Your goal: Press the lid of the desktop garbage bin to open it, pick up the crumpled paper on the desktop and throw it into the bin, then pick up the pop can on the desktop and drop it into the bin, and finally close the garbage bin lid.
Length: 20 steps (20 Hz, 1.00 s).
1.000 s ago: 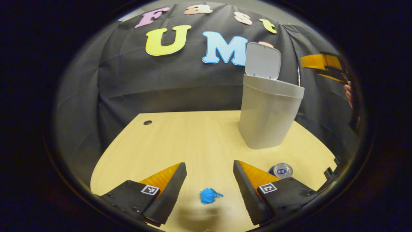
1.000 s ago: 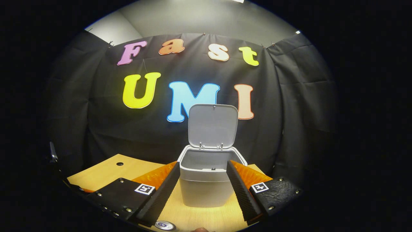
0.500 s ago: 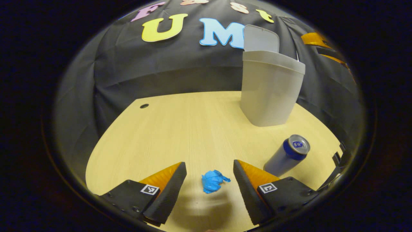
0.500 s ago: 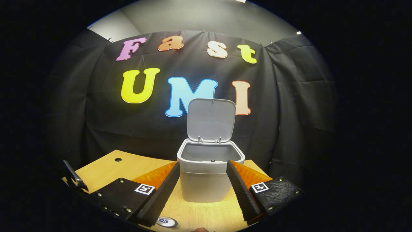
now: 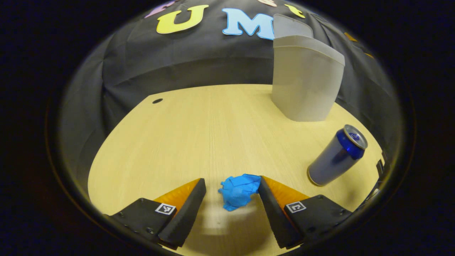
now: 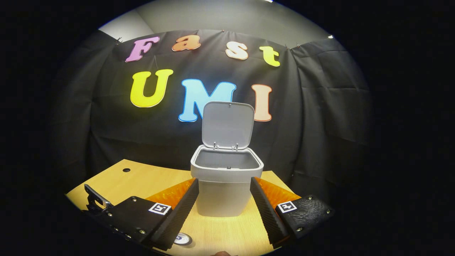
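A crumpled blue paper [image 5: 238, 190] lies on the wooden desktop [image 5: 199, 135] between the fingers of my left gripper [image 5: 231, 193], which stands open; the paper touches the right finger's tip. A blue pop can [image 5: 336, 154] stands upright to the right of it. The grey bin [image 5: 305, 80] sits at the far right of the desk. In the right gripper view the bin [image 6: 225, 185] has its lid [image 6: 227, 124] raised upright, and my right gripper [image 6: 224, 206] hangs open in front of it, well apart. The can's top [image 6: 182, 238] peeks beside the left finger.
A round cable hole [image 5: 157, 101] marks the desk's far left. The desk's front and right edges curve near the can. Part of the left gripper's body [image 6: 96, 199] appears at the lower left of the right gripper view.
My left gripper has dropped toward the desk and moved forward, so the blue paper now sits between its fingers. The right gripper has drawn back slightly from the bin.
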Each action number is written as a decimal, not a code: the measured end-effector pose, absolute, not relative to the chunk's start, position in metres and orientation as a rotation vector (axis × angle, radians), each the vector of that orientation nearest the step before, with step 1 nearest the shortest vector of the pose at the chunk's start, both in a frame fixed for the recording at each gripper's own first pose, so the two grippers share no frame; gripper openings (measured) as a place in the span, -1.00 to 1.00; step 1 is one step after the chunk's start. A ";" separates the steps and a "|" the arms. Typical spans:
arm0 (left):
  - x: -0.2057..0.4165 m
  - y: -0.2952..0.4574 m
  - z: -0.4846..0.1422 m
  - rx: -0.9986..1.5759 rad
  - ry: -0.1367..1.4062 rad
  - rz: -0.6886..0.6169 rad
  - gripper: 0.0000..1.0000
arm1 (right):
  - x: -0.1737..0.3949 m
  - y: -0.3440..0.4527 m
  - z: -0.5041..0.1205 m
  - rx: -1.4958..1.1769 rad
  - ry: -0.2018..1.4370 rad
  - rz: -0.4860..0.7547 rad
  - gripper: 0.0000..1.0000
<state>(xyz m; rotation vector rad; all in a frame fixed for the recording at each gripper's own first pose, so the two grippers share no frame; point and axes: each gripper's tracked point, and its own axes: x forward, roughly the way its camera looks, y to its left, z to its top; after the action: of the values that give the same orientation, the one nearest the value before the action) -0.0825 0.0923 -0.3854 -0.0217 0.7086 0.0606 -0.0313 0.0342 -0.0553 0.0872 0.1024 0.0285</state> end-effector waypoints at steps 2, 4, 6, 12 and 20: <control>-0.080 0.095 -0.389 -0.017 0.707 0.072 0.84 | -0.032 0.032 -0.056 0.088 0.105 0.027 0.87; -0.079 0.097 -0.393 -0.014 0.712 0.082 0.58 | -0.033 0.030 -0.056 0.079 0.106 0.025 0.87; -0.083 0.096 -0.399 -0.014 0.727 0.088 0.45 | -0.033 0.030 -0.055 0.075 0.104 0.028 0.87; -0.085 0.108 -0.399 0.012 0.733 0.123 -0.34 | -0.028 0.033 -0.053 0.078 0.098 0.044 0.87; -0.081 0.109 -0.369 -0.012 0.667 0.135 -0.60 | -0.024 0.030 -0.053 0.089 0.092 0.043 0.87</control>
<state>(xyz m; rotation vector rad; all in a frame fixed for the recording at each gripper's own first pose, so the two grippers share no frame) -0.0808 0.1087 -0.3693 -0.0119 0.6672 0.1352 -0.0242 0.0297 -0.0527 0.0887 0.0920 0.0435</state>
